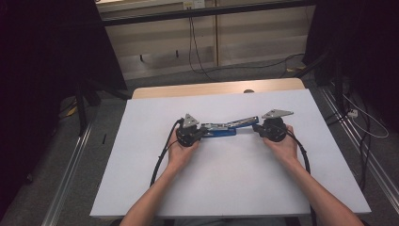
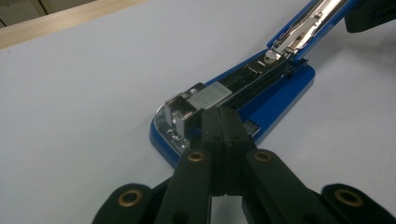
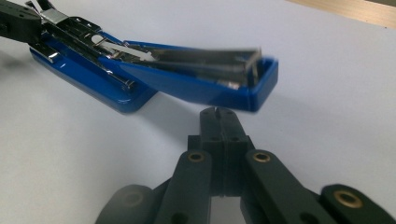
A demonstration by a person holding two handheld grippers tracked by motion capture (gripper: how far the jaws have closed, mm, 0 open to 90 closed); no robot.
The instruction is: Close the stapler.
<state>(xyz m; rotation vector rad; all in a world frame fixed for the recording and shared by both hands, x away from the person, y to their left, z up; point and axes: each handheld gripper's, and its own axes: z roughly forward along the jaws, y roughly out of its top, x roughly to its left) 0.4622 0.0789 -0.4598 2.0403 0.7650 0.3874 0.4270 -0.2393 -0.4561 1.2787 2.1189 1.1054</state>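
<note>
The white table (image 1: pixel 226 179) fills the middle of the high view, with a strip of pale wood along its far edge, grey floor and dangling cables beyond it, and dark stands at the upper left and upper right of the frame. Just left of centre in that view, my left hand (image 1: pixel 179 151) holds my left gripper (image 1: pixel 201 133), its grey three-cornered plate on top and its cable curling down toward the lower left. In the left gripper view its two black jaws rise from the bottom centre pressed flat against each other, and their tips sit at the near end of the blue stapler (image 2: pixel 243 100), right against the ribbed metal block there; I cannot tell whether they actually pinch any part of it. The stapler (image 1: pixel 225 128) lies at the centre of the high view between my two grippers, its base flat on the table and its top arm swung open, slanting up to the right. Right of centre, my right hand (image 1: pixel 282 143) holds my right gripper (image 1: pixel 256 128) at the tip of that raised arm. In the right gripper view its jaws are together with nothing between them, just below the blurred blue end of the open arm (image 3: pixel 210 77), not touching it.
</note>
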